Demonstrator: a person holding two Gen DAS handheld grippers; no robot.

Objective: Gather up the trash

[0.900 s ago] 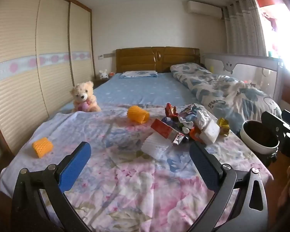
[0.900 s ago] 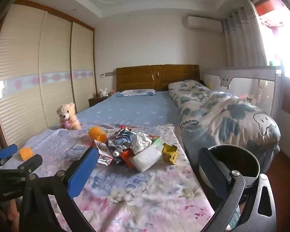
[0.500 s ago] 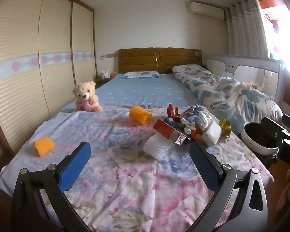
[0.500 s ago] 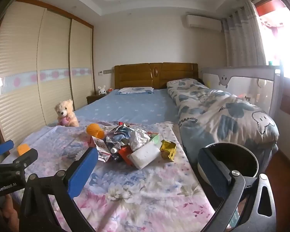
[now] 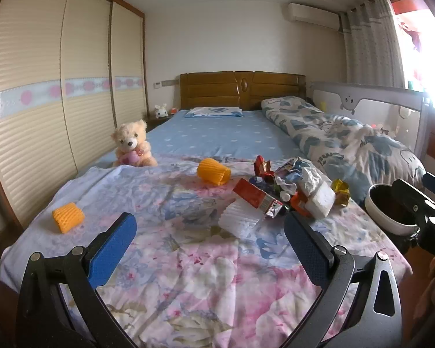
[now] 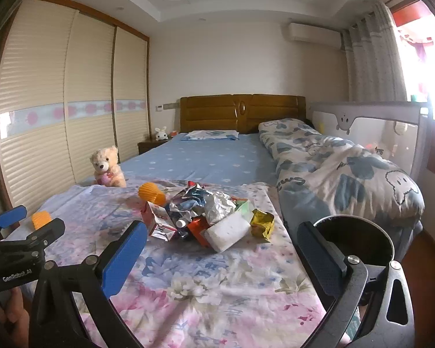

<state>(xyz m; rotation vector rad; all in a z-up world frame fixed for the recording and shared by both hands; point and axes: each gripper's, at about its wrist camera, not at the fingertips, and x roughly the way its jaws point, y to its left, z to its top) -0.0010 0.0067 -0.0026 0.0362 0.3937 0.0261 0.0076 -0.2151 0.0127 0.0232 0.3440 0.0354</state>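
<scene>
A pile of trash [image 5: 287,191] [image 6: 206,217] lies on the floral sheet: red cartons, crumpled foil wrappers, a white foam block [image 6: 227,232] and a yellow wrapper [image 6: 262,224]. A white ribbed foam piece [image 5: 240,220] sits in front of the pile. Two orange foam nets [image 5: 213,171] [image 5: 68,217] lie apart on the sheet. A round bin [image 6: 356,242] [image 5: 388,208] with a dark inside stands off the bed's right corner. My left gripper [image 5: 210,229] and right gripper [image 6: 221,243] both stand open and empty, short of the pile.
A teddy bear [image 5: 132,145] sits at the left edge of the bed. A rolled patterned quilt [image 6: 333,168] runs along the right side by a bed rail [image 6: 374,121]. Sliding wardrobe doors [image 5: 43,101] line the left wall. A hand [image 6: 7,316] holds the left gripper.
Both cameras' views have tilted and shifted slightly, so the trash pile sits a little lower in both views. Both grippers remain wide open and empty.
</scene>
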